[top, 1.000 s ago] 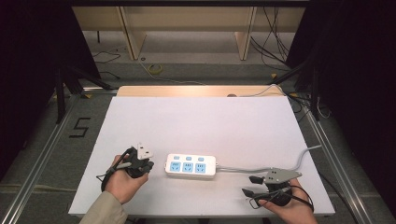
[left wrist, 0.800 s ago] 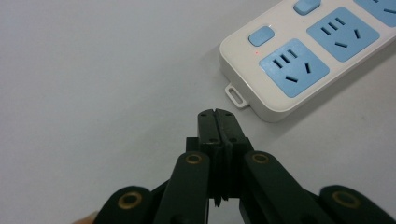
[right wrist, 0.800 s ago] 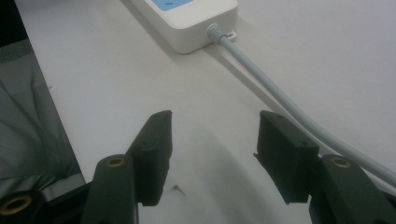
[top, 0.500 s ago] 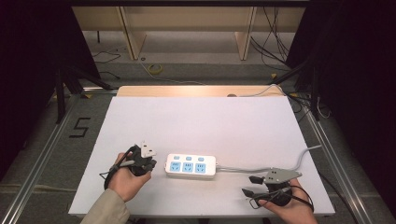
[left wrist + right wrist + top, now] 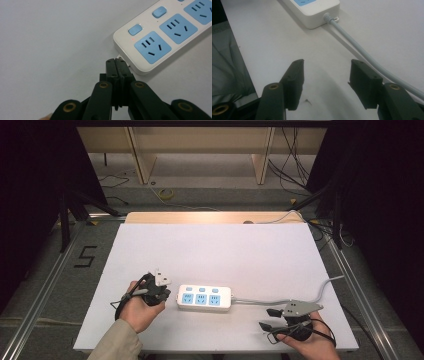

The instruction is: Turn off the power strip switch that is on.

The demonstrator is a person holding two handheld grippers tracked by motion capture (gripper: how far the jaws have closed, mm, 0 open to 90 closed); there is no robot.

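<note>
High view: my left tool point(image 5: 161, 290), jaws pressed together empty, touches the power strip's point(image 5: 205, 298) left end mid-worktop point(image 5: 225, 250). My right tool point(image 5: 272, 318) rests wide open beside its cable point(image 5: 300, 297).

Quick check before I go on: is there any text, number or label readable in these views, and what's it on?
"5": black mark on the floor left of the table, seen in the high view.
Power strip: no brand or lettering readable; its blue sockets and buttons carry no legible print in the left gripper view.
Tongs: no markings readable.
</note>
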